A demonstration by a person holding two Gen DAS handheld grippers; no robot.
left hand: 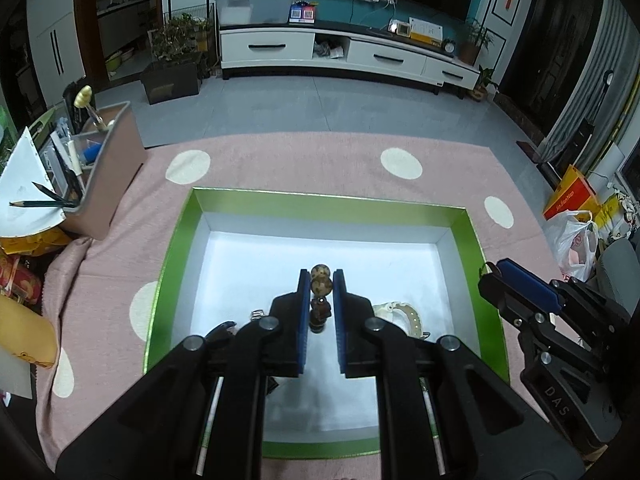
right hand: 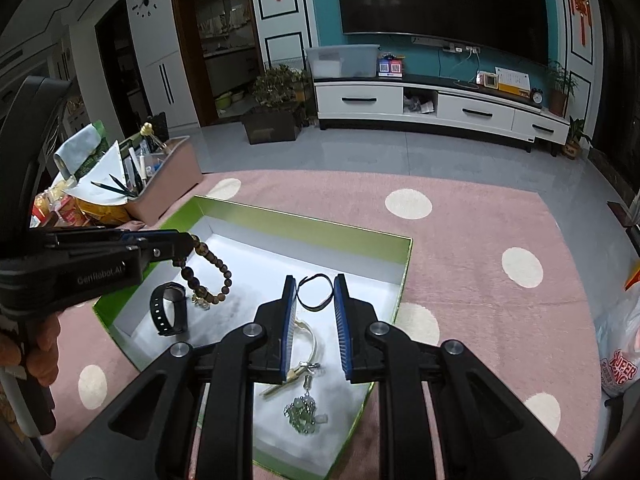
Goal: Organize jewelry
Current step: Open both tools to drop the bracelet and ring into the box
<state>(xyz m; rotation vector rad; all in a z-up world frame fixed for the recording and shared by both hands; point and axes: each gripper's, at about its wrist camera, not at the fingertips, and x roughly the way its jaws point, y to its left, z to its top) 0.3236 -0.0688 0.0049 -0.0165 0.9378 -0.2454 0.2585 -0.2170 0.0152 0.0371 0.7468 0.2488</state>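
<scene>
A green-rimmed box (left hand: 188, 248) with a white floor lies on a pink dotted cloth. My left gripper (left hand: 321, 280) is shut on a brown bead bracelet (left hand: 321, 285) and holds it above the box; the right wrist view shows the bracelet (right hand: 218, 268) hanging from that gripper (right hand: 188, 242). My right gripper (right hand: 315, 286) holds a thin black cord ring (right hand: 316, 292) between its blue pads over the box. On the box floor lie a black watch (right hand: 170, 312), a cream bracelet (right hand: 310, 336) and a green bead piece (right hand: 302, 414).
A pink organizer bin (left hand: 108, 168) with pencils and papers stands left of the box (right hand: 404, 264). Plastic bags (left hand: 576, 244) and an orange box sit at the right. A TV cabinet (left hand: 344, 54) stands across the floor.
</scene>
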